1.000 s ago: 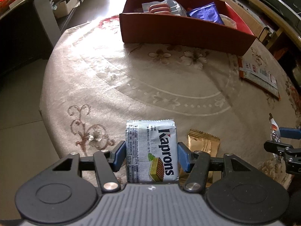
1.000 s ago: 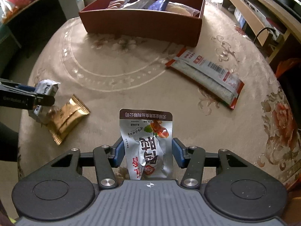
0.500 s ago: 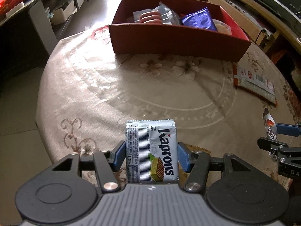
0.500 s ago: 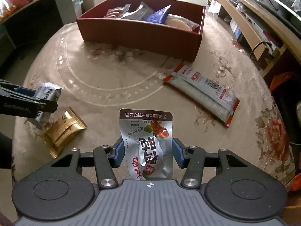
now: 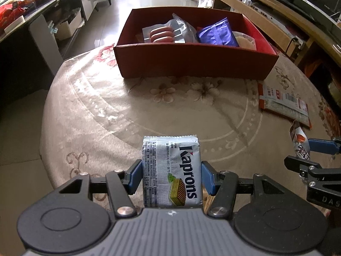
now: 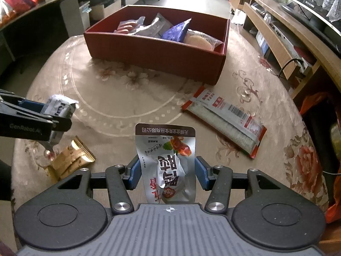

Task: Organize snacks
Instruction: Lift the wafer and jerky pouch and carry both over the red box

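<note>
My left gripper (image 5: 171,178) is shut on a white Kaprons wafer pack (image 5: 172,170) and holds it above the table; the pack also shows in the right wrist view (image 6: 59,106). My right gripper (image 6: 167,175) is shut on a silver snack pouch (image 6: 168,162), which also shows at the right edge of the left wrist view (image 5: 299,144). The red box (image 5: 191,59) with sausages, a blue bag and other snacks stands at the far side of the table, also in the right wrist view (image 6: 153,51). A gold packet (image 6: 70,160) and a long red-edged packet (image 6: 226,119) lie on the tablecloth.
The round table has a beige flowered cloth (image 5: 119,106). The long red-edged packet lies right of the box in the left wrist view (image 5: 283,102). Shelves and cabinets stand around the table, with floor beyond its left edge.
Both grippers have lifted and moved forward toward the red box with their packs held. The gold packet now lies behind and below the left gripper.
</note>
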Demonstrator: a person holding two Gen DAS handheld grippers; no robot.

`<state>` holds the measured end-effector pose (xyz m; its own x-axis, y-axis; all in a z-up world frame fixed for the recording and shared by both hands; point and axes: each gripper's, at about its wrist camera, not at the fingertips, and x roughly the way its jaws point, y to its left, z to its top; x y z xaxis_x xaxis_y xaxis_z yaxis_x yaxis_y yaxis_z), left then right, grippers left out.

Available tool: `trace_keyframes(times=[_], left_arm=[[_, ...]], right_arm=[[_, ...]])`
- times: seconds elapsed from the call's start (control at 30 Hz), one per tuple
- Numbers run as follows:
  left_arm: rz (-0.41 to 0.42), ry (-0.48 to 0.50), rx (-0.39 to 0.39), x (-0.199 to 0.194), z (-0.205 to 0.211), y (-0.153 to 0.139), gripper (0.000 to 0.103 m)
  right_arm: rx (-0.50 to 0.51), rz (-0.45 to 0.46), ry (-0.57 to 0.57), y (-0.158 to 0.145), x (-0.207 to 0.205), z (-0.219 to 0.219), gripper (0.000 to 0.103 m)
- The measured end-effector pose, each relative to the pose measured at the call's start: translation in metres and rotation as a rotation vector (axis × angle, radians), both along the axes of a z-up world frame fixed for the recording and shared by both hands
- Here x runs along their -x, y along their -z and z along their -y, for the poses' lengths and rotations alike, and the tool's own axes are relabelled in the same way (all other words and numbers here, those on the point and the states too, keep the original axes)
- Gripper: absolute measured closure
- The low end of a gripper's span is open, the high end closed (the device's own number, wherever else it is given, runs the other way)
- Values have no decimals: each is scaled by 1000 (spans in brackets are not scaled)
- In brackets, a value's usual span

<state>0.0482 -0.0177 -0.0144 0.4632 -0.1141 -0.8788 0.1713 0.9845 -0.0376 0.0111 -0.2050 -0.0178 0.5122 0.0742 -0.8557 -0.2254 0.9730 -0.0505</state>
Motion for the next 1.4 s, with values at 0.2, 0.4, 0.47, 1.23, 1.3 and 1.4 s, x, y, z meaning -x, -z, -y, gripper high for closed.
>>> trace_keyframes(times=[0.2,0.4,0.47,1.23,1.3,1.4], left_arm=[[25,-3,4,-11,5,-7,44],[40,-5,12,-26,13,-13,44],[45,-4,16,-31,15,-14,44],[108,-98,67,-133,29,-40,44],[111,-109,68,-145,30,-40,44],[119,-120,61,-162,32,-40,44]], right_arm=[[-7,28,11,-6,-7,0,43],[-32,73,40,-19,-22,3,43],[-33,82,44,-21,-27,3,43],[-108,165,94,-42,-125,3,43],[-117,168,96,-43,-136,3,43],[-121,179,101,-43,-152,4,43]])
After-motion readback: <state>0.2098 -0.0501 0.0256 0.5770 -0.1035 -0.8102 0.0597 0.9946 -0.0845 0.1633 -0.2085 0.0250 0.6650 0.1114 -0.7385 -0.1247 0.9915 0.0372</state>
